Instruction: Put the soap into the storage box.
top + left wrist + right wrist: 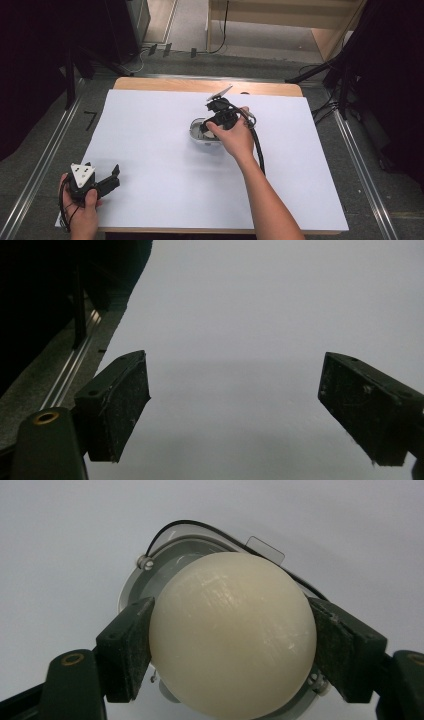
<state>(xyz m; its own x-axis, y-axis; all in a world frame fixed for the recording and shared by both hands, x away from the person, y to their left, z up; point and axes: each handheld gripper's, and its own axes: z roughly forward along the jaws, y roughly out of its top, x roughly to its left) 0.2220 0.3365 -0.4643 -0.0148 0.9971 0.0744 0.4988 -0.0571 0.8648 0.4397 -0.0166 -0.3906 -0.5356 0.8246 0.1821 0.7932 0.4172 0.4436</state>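
My right gripper [232, 645] clamps a cream-coloured ball [232, 637] between its jaws, one pad pressed to each side, directly over a round grey lamp base [150, 577] that sits near the middle of the white-covered counter [150, 150]. A thin black wire [190, 524] curves around the base's far rim. My left gripper [107, 181] rests at the counter's near left corner, well apart, its jaws spread wide on nothing.

White-topped counter [150, 150] on grey carpet floor [45, 165]; black curtains [30, 65] both sides; light wooden furniture [290, 15] behind.
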